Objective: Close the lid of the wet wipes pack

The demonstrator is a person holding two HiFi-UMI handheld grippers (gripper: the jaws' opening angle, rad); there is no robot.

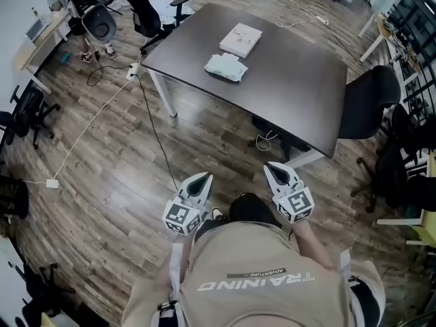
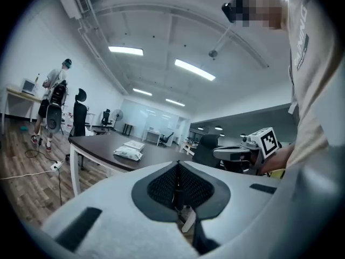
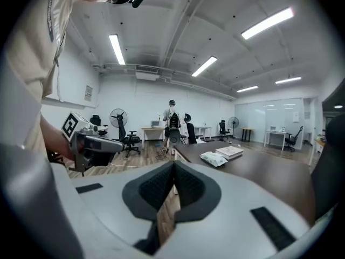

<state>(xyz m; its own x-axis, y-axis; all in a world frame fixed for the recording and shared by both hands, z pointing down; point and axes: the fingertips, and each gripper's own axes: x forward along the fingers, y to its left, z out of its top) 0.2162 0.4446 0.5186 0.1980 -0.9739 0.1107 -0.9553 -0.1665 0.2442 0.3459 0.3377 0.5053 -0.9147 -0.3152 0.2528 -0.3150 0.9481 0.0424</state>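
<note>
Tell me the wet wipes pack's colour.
The wet wipes pack is pale mint green, clearest in the head view.

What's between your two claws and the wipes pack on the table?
In the head view, only wooden floor, a black cable and bare tabletop separate the left gripper and right gripper from the wet wipes pack.

A dark table (image 1: 293,80) on white legs stands on a wood-plank floor (image 1: 102,196). One black office chair (image 1: 368,101) sits at the table's right edge, and another (image 1: 143,9) is near its far left corner. Strip lights (image 3: 268,23) cross the white ceiling. A standing fan (image 3: 117,116) is by the far wall.
</note>
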